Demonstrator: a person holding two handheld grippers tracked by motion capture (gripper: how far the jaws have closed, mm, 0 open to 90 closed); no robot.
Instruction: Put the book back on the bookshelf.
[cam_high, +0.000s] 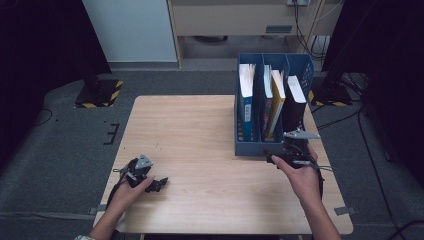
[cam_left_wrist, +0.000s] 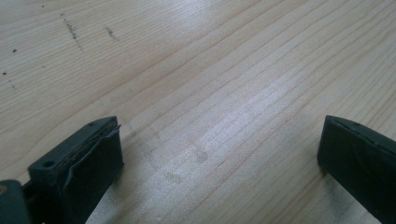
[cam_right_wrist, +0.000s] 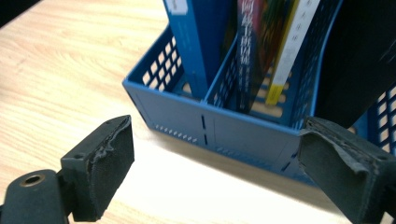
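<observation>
Looking down from the high view, a pale wooden counter (cam_high: 200, 145) carries a blue perforated plastic file rack (cam_high: 248, 148) with three compartments at its far right. A blue-spined book (cam_high: 246, 102) stands in the left compartment, a dark book (cam_high: 267, 100) and a yellow-spined book (cam_high: 276, 102) share the middle one, and a black book (cam_high: 295, 100) stands in the right one. The left gripper (cam_high: 157, 184) rests low at the counter's near left in the person's left hand (cam_high: 127, 192). The right gripper (cam_high: 295, 145), in the right hand (cam_high: 302, 175), sits just before the rack's near right corner.

In the left gripper view, the black padded fingers (cam_left_wrist: 93, 158) stand wide apart over bare wood grain, holding nothing.

In the right gripper view, the fingers (cam_right_wrist: 105, 163) are also spread wide and empty, with the rack's front wall (cam_right_wrist: 243, 137) just ahead and the books upright behind it.
</observation>
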